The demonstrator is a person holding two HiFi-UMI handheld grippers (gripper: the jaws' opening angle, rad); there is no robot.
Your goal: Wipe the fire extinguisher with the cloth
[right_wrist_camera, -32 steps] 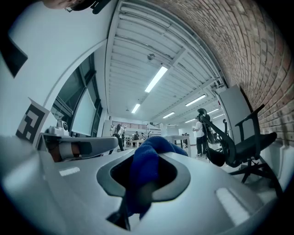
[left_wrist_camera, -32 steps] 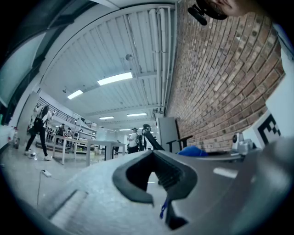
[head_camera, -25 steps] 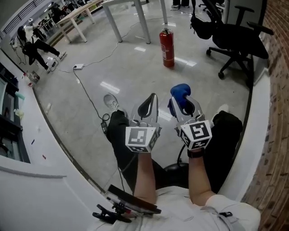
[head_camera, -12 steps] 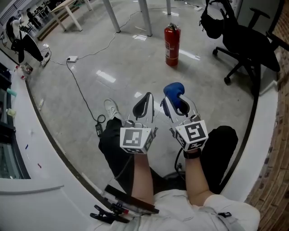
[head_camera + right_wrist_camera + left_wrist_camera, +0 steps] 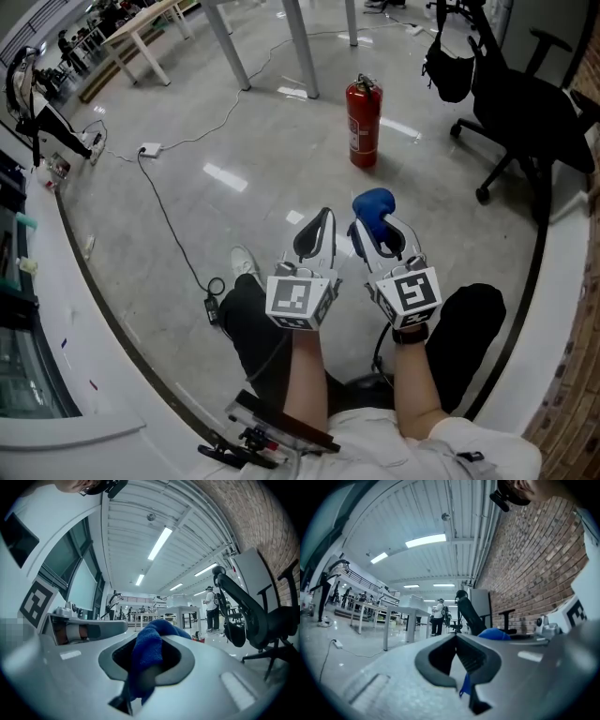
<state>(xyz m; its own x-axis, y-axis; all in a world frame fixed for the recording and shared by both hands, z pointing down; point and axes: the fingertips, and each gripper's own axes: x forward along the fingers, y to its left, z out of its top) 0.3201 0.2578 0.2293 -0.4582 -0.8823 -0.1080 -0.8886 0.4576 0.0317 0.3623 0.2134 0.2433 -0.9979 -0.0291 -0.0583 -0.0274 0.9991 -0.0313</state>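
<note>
Your right gripper is clenched on a crumpled blue terry cloth, which bulges out past the jaw tips. Your left gripper has its jaws pressed together with nothing between them. Both are held side by side above your lap. They are well apart from the red cylindrical fire extinguisher, which stands upright on the glossy grey floor ahead of them. To the extinguisher's right is a black swivel office chair, with a black bag hanging between the two. Far to the extinguisher's left, a small white power adapter lies on the floor with its cable.
</note>
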